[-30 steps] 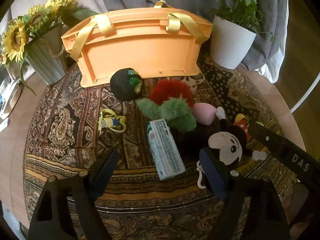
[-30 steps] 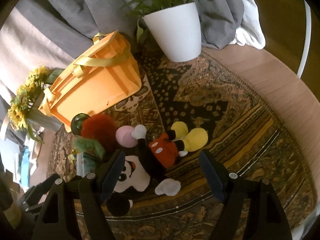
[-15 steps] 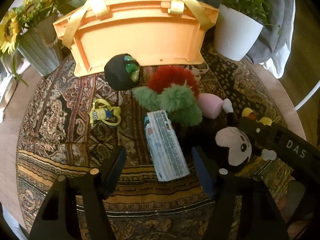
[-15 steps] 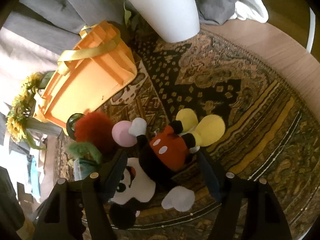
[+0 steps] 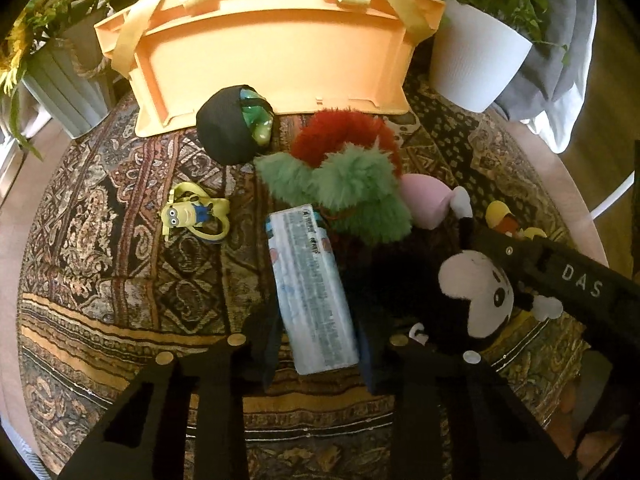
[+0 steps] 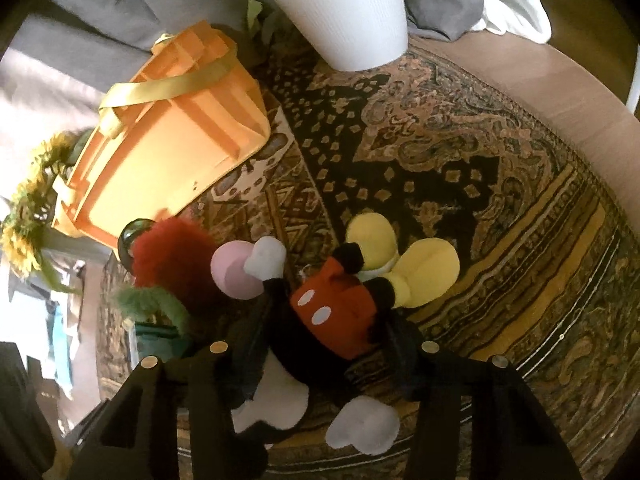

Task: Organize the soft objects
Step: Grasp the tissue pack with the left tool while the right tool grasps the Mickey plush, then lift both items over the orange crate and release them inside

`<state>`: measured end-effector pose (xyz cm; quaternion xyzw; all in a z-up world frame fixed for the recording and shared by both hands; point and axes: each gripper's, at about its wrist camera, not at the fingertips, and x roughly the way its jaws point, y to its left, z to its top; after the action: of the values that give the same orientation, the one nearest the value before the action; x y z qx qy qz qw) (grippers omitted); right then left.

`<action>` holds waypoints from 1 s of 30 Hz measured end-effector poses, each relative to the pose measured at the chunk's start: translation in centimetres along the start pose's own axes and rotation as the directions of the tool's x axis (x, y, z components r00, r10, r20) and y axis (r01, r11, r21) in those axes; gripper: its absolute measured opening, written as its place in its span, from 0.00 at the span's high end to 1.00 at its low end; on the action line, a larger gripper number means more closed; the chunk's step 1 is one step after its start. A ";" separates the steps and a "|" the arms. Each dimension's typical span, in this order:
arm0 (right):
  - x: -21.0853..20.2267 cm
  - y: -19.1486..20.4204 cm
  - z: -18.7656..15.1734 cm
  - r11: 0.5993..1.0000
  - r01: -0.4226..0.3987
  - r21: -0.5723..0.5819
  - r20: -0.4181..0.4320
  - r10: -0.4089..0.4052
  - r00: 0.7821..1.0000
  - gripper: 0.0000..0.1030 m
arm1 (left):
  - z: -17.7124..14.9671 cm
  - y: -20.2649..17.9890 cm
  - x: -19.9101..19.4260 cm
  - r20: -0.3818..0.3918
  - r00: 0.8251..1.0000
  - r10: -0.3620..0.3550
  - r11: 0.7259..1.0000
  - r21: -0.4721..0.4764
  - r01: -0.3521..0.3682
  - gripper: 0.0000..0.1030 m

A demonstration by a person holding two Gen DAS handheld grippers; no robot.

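Both grippers dropped since earlier: our left gripper (image 5: 316,354) straddles the tissue pack (image 5: 310,288) at 6 o'clock, right gripper (image 6: 320,354) straddles Mickey (image 6: 336,312), jaws apart on both; Mickey's light and squashy, so we'd pinch the torso.

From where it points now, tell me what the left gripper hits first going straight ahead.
Probably the wipes packet, which already lies between the left gripper fingers; beyond it, the green fluffy toy.
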<state>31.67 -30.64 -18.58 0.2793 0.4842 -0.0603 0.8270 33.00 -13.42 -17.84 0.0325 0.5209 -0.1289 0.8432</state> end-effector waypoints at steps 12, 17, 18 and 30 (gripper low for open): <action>-3.8 2.7 -0.9 0.982 0.050 -0.180 0.107 -0.031 0.994 0.52 | -0.3 0.9 -2.3 0.088 0.996 0.011 1.000 -0.010 -0.011 0.75; -5.5 4.2 -1.1 0.972 0.055 -0.230 0.155 -0.020 0.988 0.52 | -0.2 1.6 -4.0 0.130 0.991 0.008 0.999 -0.034 -0.003 0.75; -5.9 4.5 -1.1 0.969 0.056 -0.240 0.164 -0.016 0.986 0.52 | -0.2 1.7 -4.3 0.140 0.990 0.007 0.999 -0.037 -0.002 0.75; -9.1 7.6 -1.1 0.945 0.054 -0.322 0.256 0.032 0.966 0.52 | 0.3 2.9 -9.1 0.265 0.964 0.023 0.998 -0.056 -0.008 0.75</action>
<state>28.86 -25.27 -8.29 0.1256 0.3773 -0.0200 0.9173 30.14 -9.05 -9.90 -0.0038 0.4062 -0.1114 0.9070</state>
